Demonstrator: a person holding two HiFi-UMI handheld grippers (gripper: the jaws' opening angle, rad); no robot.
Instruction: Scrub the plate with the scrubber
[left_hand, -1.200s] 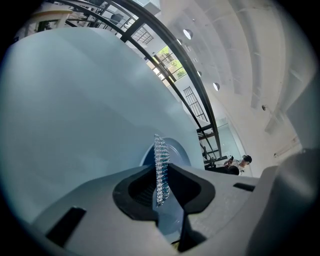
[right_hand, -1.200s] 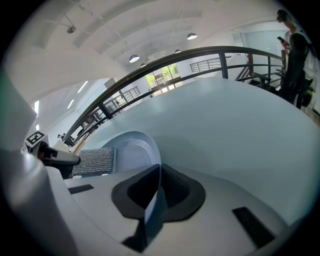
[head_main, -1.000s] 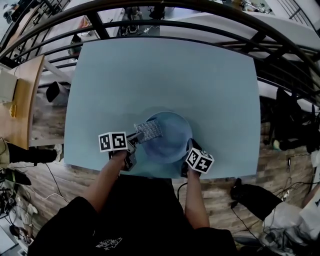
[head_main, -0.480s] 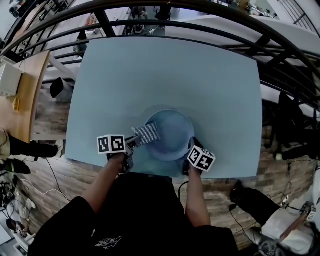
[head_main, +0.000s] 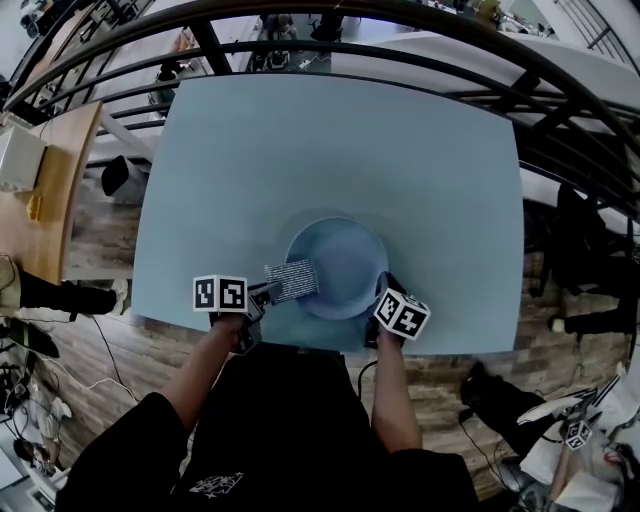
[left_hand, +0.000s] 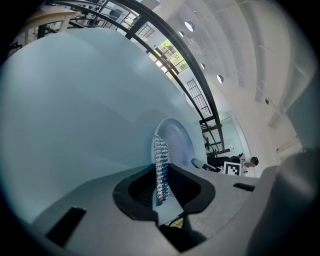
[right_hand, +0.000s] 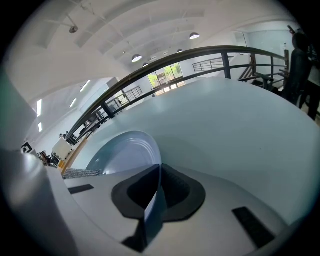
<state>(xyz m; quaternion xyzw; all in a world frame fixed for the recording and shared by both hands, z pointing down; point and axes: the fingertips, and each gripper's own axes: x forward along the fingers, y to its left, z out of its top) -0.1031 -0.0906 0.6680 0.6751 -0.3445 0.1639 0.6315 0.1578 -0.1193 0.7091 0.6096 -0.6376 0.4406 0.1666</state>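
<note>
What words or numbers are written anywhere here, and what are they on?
No text can be read here.
Left marker cube: black-and-white squares, not letters.
Right marker cube: the same, squares only.
White print on the black shirt: too small to read.
Plate and scrubber: no writing shows.

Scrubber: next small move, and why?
Probably sweep the scrubber rightward across the plate toward its middle. In the head view it sits over the plate's left rim, pinched in the left hand-held gripper, with most of the plate bare beside it. The right hand-held gripper is shut on the near-right rim, so the plate should hold.
</note>
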